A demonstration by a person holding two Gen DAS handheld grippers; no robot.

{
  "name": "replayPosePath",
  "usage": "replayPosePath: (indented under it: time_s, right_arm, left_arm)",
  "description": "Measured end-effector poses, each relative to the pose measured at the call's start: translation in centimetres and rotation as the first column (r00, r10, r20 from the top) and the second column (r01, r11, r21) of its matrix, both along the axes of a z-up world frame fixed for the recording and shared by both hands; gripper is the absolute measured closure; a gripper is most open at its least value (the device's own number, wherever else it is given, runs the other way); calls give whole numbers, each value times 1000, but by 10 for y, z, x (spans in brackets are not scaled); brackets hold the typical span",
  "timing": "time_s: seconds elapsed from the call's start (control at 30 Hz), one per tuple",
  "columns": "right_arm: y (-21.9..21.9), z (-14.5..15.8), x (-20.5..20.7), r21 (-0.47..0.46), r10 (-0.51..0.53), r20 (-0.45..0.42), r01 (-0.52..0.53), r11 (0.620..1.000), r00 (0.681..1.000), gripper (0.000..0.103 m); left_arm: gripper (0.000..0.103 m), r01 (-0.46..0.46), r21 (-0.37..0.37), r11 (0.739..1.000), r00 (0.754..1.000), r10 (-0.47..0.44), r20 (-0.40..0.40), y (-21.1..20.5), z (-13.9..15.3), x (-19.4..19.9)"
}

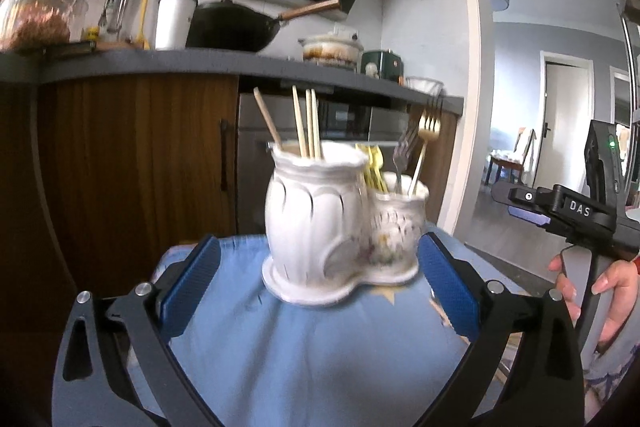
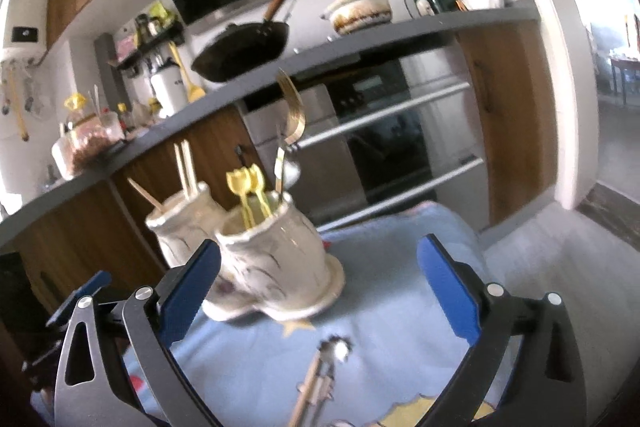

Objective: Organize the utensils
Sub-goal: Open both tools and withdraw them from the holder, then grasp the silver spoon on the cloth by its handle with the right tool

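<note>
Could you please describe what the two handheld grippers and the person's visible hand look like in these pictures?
Both the left gripper and the right gripper have flat fingers faced with textured blue pads, on curved black arms with triangular cut-outs and round silver bolts. Seen from the side, the right gripper's black body carries white "DAS" lettering, a green light and a thin black cable. The bare hand shows no sleeve.

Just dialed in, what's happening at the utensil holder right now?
A person holds a gripper in each hand over a blue cloth. Both the left gripper and the right gripper are open and empty. The ceramic holder already has chopsticks in its taller cup, and forks plus yellow utensils in the shorter one. Utensils lie loose on the cloth in front of the right gripper, not yet put away.
</note>
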State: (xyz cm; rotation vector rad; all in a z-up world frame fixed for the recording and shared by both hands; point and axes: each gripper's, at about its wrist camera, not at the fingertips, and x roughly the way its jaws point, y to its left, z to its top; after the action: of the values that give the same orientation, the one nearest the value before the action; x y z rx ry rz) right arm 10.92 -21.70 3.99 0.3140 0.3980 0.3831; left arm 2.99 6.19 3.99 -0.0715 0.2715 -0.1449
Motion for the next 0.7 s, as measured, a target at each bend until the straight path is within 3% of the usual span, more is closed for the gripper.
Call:
replayPosePath:
  time_s: [0.33,0.47,0.57,0.63,0.7]
  right_arm:
    - [17,-36,-8,-224,-3,-184,-38,974,983,5]
    - [24,-43,-17,-266,7,-210,-64,962,978,8]
    - [31,-44,-22,-285,16,-226,-82,955,974,19]
    - [36,-47,-24,-292,26,-248,-100,951,968,34]
    - [42,-50,-23,-293,46,-281,-131,947,959,42]
  left_arm:
    - [6,-5,15,1000,989,7,-148,-12,-21,-6]
    - [6,0,25,1000,983,5,-185,-15,-28,-4]
    - [6,-4,15,1000,978,7,-206,-13,-33,-1]
    - [6,2,2,1000,974,-1,-228,-12,-38,0]
    - [6,8,-1,1000,970,-8,-242,-12,-42,2]
